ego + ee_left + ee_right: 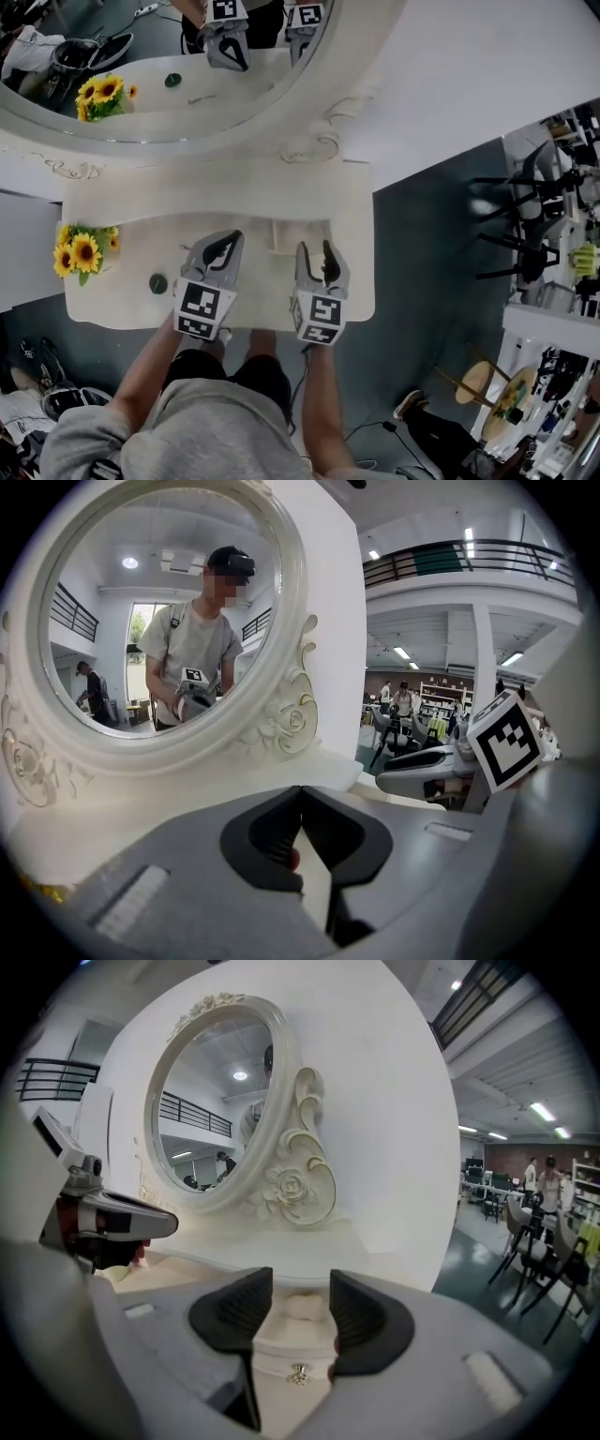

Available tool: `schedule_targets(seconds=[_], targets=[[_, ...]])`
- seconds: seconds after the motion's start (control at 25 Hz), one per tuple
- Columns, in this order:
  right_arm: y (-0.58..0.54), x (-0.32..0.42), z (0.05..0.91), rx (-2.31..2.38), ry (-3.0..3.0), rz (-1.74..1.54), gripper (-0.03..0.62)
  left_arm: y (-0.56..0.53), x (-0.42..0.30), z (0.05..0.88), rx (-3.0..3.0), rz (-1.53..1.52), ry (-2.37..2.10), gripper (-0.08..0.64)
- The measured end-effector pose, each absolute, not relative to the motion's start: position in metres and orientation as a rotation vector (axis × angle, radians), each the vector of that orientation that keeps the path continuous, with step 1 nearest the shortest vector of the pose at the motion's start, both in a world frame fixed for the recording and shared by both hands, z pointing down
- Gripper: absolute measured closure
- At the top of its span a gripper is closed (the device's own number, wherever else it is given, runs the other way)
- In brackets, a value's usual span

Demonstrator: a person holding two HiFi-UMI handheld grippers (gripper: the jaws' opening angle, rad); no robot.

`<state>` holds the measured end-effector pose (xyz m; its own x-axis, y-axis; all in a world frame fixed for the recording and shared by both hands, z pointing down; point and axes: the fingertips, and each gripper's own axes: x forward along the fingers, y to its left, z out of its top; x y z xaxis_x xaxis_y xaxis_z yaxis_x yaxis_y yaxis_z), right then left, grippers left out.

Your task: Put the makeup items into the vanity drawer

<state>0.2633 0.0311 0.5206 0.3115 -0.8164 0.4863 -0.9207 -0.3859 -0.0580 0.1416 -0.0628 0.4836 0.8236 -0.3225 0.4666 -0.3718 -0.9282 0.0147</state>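
Vanity drawer (302,234) looks open just ahead of our right gripper (300,1302), fingers wide and empty, while our left gripper (300,803) pinches a small red item (293,858) yet to stow

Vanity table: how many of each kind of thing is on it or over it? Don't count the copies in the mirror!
Grippers: 2, the left gripper and the right gripper
Small red thing in the left gripper's jaws: 1
Sunflower bunch: 1
Small dark round thing: 1
Mirror: 1
Total: 6
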Motion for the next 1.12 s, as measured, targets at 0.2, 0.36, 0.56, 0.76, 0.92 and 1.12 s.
schedule_targets(seconds=[0.2, 0.36, 0.56, 0.76, 0.92, 1.12], targets=[[0.037, 0.254, 0.481, 2.401, -1.581, 0.565, 0.397, -0.06, 0.135, 0.453, 2.954, 0.632, -0.543, 0.549], [0.045, 0.239, 0.447, 2.438, -1.586, 0.483, 0.397, -0.055, 0.124, 0.424, 3.003, 0.558, -0.531, 0.549], [0.06, 0.217, 0.404, 2.486, -1.576, 0.378, 0.405, -0.044, 0.108, 0.39, 3.058, 0.466, -0.506, 0.549], [0.075, 0.193, 0.379, 2.528, -1.553, 0.299, 0.446, -0.035, 0.089, 0.371, 3.101, 0.403, -0.485, 0.549], [0.087, 0.174, 0.369, 2.553, -1.521, 0.271, 0.498, -0.028, 0.073, 0.363, 3.119, 0.386, -0.473, 0.549], [0.094, 0.154, 0.364, 2.567, -1.482, 0.227, 0.584, -0.023, 0.057, 0.362, 3.129, 0.376, -0.462, 0.549]])
